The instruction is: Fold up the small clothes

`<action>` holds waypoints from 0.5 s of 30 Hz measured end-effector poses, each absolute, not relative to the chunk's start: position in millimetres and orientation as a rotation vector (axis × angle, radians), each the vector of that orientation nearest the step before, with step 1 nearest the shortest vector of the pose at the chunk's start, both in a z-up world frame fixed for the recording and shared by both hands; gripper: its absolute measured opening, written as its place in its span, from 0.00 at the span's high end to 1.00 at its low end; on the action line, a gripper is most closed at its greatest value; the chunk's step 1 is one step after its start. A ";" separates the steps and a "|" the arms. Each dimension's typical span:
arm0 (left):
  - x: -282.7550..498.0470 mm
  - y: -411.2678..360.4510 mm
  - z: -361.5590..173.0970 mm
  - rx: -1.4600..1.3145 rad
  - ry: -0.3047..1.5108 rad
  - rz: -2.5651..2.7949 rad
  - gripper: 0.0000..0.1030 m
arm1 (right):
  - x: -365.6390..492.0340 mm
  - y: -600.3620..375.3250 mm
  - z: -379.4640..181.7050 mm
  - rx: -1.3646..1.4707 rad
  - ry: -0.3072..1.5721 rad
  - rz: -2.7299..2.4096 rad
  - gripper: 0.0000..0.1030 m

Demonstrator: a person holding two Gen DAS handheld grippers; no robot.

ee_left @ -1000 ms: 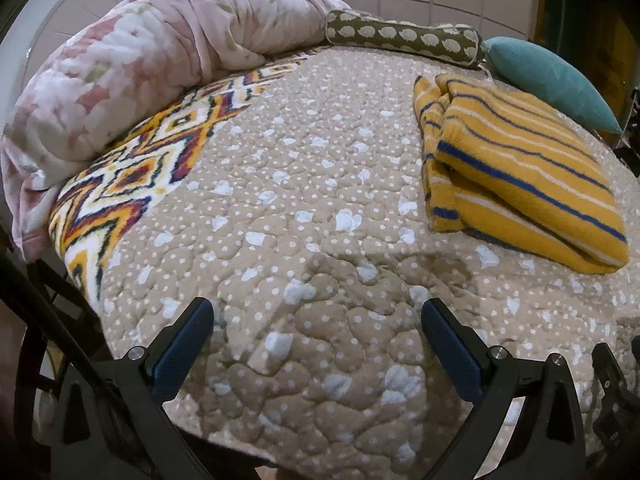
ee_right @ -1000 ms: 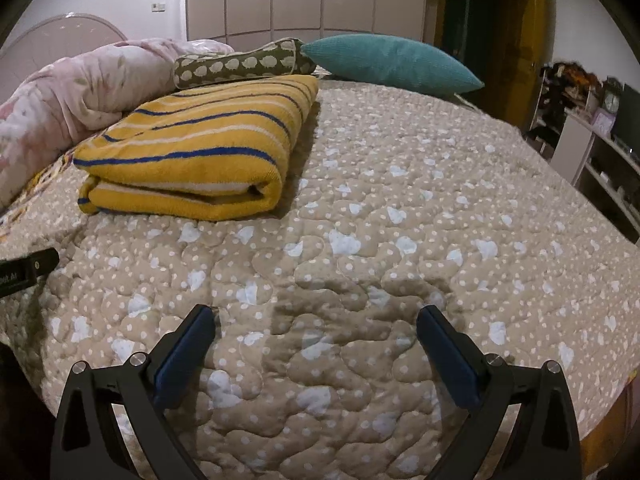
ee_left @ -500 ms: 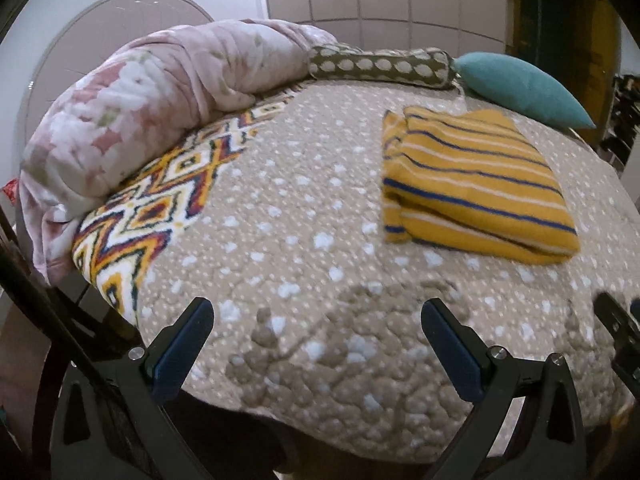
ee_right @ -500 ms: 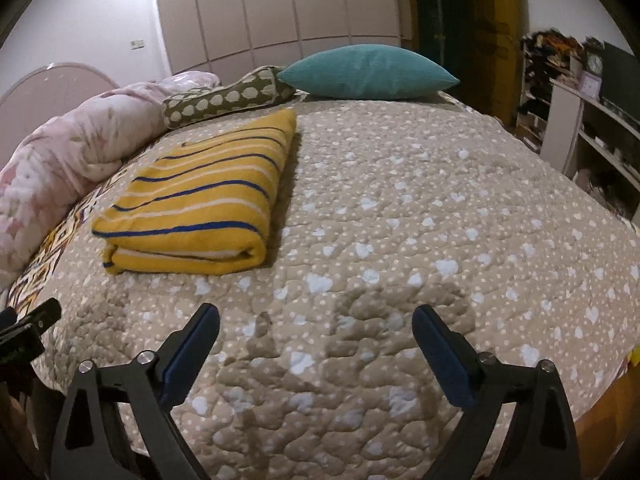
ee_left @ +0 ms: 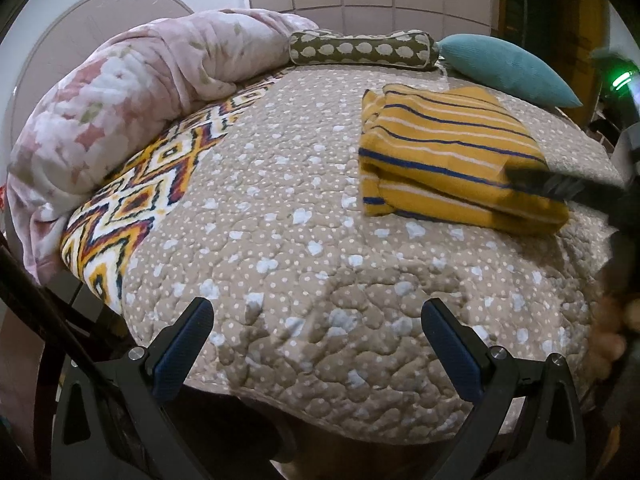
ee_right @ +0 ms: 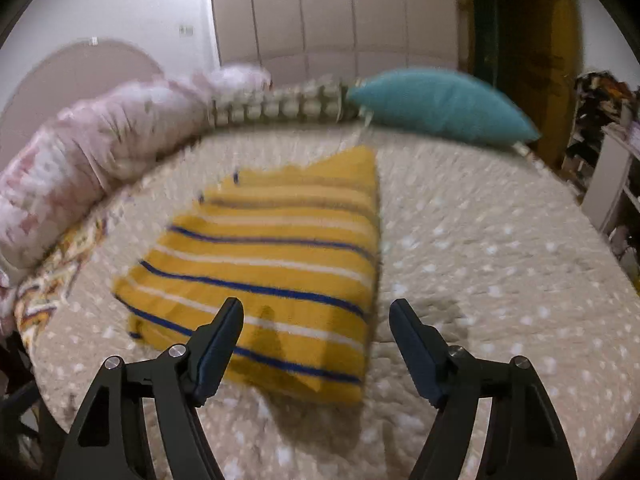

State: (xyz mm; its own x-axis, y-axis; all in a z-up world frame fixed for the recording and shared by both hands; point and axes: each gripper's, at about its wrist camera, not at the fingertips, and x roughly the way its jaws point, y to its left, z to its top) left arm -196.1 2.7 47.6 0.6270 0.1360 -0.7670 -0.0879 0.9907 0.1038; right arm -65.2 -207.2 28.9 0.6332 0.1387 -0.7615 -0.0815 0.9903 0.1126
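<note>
A folded yellow garment with blue and white stripes [ee_left: 448, 160] lies on the tan dotted quilt [ee_left: 304, 240], to the right of centre in the left wrist view. It also shows in the right wrist view [ee_right: 272, 264], blurred. My right gripper [ee_right: 316, 320] is open and empty, hovering over the garment's near right corner. It shows in the left wrist view as a dark blurred shape [ee_left: 568, 184] above the garment's right edge. My left gripper [ee_left: 318, 328] is open and empty, low over the quilt's near edge, well short of the garment.
A rolled pink floral duvet [ee_left: 132, 108] lies along the left. A patterned bolster [ee_left: 364, 50] and a teal pillow [ee_left: 508, 70] lie at the bed's far end. A zigzag-patterned cover [ee_left: 140, 200] shows at the left edge. Shelves [ee_right: 616, 168] stand at the right.
My right gripper has risen and swung left over the garment, and its jaws have narrowed somewhat. My left gripper has pulled back and up from the quilt.
</note>
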 end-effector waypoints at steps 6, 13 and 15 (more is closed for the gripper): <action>-198.4 1.8 48.1 0.057 0.882 0.117 0.00 | -100.8 -211.0 6.0 0.153 0.930 0.177 0.23; -199.3 -4.6 49.1 0.056 0.880 0.095 0.00 | -145.4 -227.0 23.0 0.152 0.877 0.121 0.22; -199.3 -6.1 48.7 0.058 0.882 0.088 0.00 | -149.6 -233.5 26.3 0.171 0.869 0.103 0.22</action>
